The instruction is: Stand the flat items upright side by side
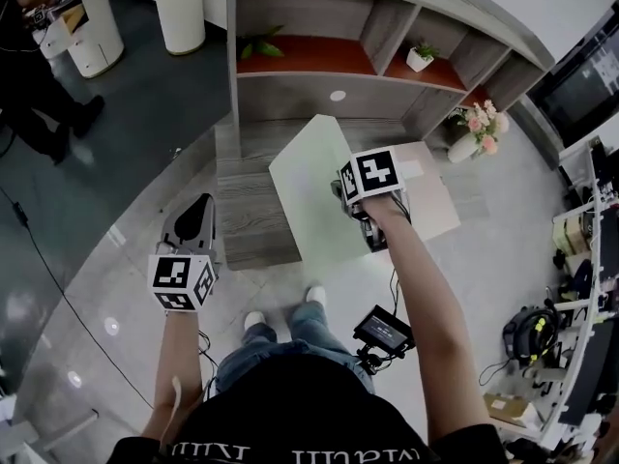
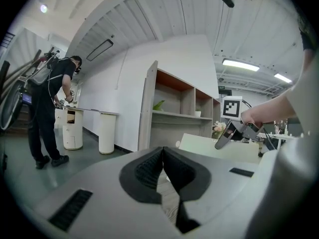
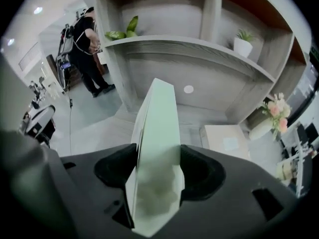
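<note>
A pale green flat item (image 1: 311, 189) is tilted up off the wooden ledge (image 1: 250, 216), and my right gripper (image 1: 366, 217) is shut on its near edge. In the right gripper view the green item (image 3: 158, 133) runs edge-on between the pads of my right gripper (image 3: 157, 159). A second, pinkish flat item (image 1: 433, 199) lies flat on the ledge to the right, and shows as a flat pinkish item (image 3: 227, 142) in that view too. My left gripper (image 1: 196, 222) hangs at the left, apart from both, and the left gripper (image 2: 163, 156) is shut with nothing in it.
Behind the ledge stands a grey shelf unit (image 1: 387, 27) with a small potted plant (image 1: 421, 58) and green leaves (image 1: 259, 46). A vase of flowers (image 1: 477, 129) stands at the right. A person (image 1: 39, 75) stands at the far left near a white pedestal (image 1: 182, 8).
</note>
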Available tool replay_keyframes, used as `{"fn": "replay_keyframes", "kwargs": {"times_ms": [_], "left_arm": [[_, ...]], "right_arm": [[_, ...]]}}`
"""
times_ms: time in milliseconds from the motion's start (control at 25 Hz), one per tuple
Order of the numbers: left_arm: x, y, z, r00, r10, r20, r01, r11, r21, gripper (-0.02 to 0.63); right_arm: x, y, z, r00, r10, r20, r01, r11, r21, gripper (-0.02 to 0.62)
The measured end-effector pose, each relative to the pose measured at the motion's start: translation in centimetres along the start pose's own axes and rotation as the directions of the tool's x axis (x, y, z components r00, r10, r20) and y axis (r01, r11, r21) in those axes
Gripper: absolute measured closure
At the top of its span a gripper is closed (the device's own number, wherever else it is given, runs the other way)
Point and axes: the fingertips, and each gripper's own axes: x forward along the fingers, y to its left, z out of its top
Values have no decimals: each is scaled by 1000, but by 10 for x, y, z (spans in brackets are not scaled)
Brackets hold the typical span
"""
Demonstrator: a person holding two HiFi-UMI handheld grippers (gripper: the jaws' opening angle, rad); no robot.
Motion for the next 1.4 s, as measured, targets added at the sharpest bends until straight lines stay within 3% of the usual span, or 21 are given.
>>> {"fn": "replay_keyframes", "kwargs": {"times_ms": [120, 280, 480, 760, 880, 1040, 1200, 1400], "left_arm": [[-1, 2, 5, 1000, 4, 10, -4, 1000, 7, 592], [-1, 11, 10, 999, 22, 25, -22, 1000, 2, 592], [-3, 24, 12, 998, 57, 40, -56, 998, -19, 592], [-7, 33, 5, 995, 95, 37, -94, 995, -40, 592], [-10, 34, 3, 993, 111, 35, -109, 993, -43, 592], [-18, 40, 0, 989, 144, 30, -142, 988, -51, 592], [-27, 43, -4, 984, 177, 22, -176, 983, -55, 592], [-38, 47, -4, 978, 209, 19, -207, 977, -58, 592]], "right_arm": [[-3, 8, 10, 996, -83, -27, 80, 990, -116, 307], [-1, 26, 15, 984, -171, -43, 152, 947, -282, 298], [0, 36, 15, 987, -158, -41, 133, 923, -362, 286], [2, 43, 22, 995, -11, -100, -27, 926, -376, 229], [13, 42, 25, 987, -1, -159, -63, 916, -396, 224], [34, 45, 21, 963, -5, -271, -105, 916, -387, 225], [55, 52, -3, 902, 73, -425, -210, 935, -287, 231], [56, 50, -3, 900, 49, -433, -203, 926, -317, 304]]}}
